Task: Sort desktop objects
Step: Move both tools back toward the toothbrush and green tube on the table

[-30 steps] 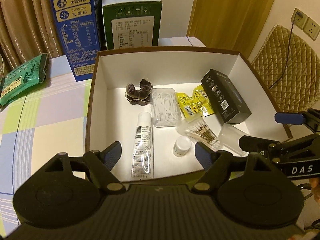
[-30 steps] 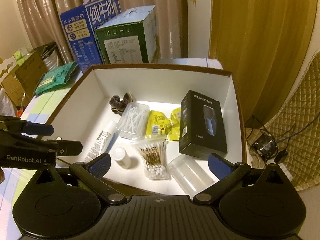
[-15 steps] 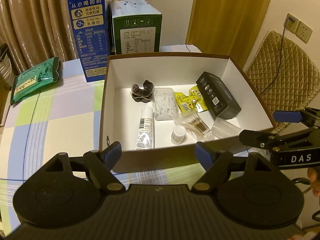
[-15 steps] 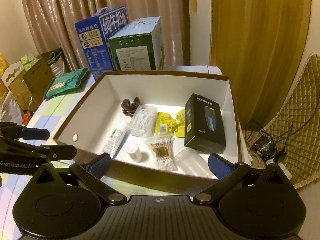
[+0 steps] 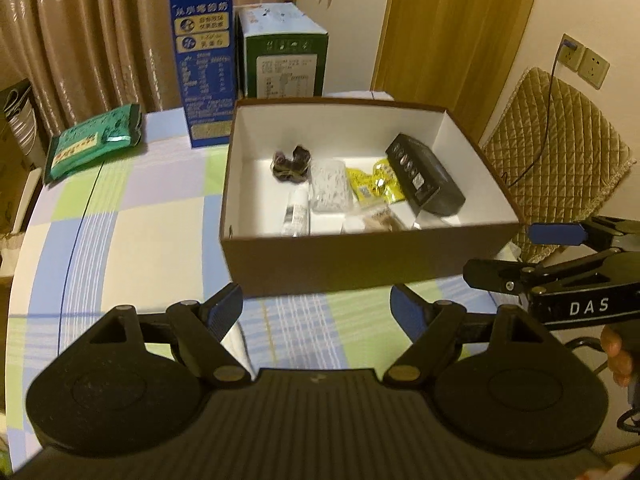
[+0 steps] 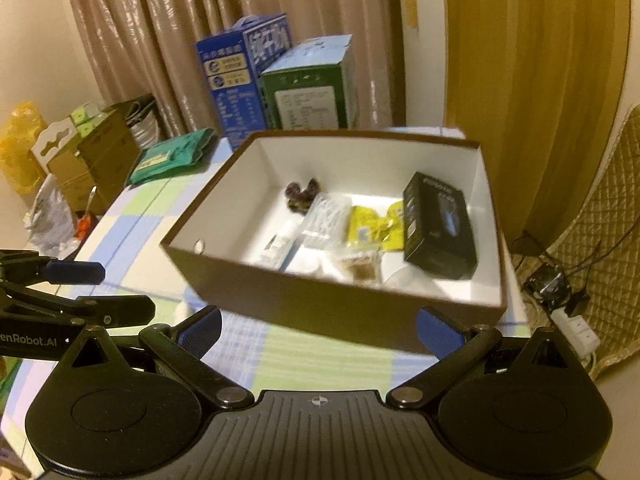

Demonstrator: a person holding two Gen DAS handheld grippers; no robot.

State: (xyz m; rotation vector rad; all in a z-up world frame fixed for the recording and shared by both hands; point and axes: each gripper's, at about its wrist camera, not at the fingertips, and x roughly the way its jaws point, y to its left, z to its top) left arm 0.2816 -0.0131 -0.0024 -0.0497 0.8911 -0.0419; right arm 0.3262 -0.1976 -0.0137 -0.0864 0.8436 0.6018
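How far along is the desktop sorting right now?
Mostly done: the black box, yellow packets, tube and other small items lie in the brown box. Both the left gripper and right gripper are open and empty. The green packet remains outside.

Bare tablecloth [image 5: 132,240] left of the box [image 5: 360,264]; cartons [image 5: 204,64] behind.

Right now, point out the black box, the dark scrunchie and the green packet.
black box [image 6: 438,226]: right wrist view, middle of its top face.
dark scrunchie [image 5: 291,163]: left wrist view, centre of the bunched fabric.
green packet [image 5: 90,141]: left wrist view, middle of its printed front.
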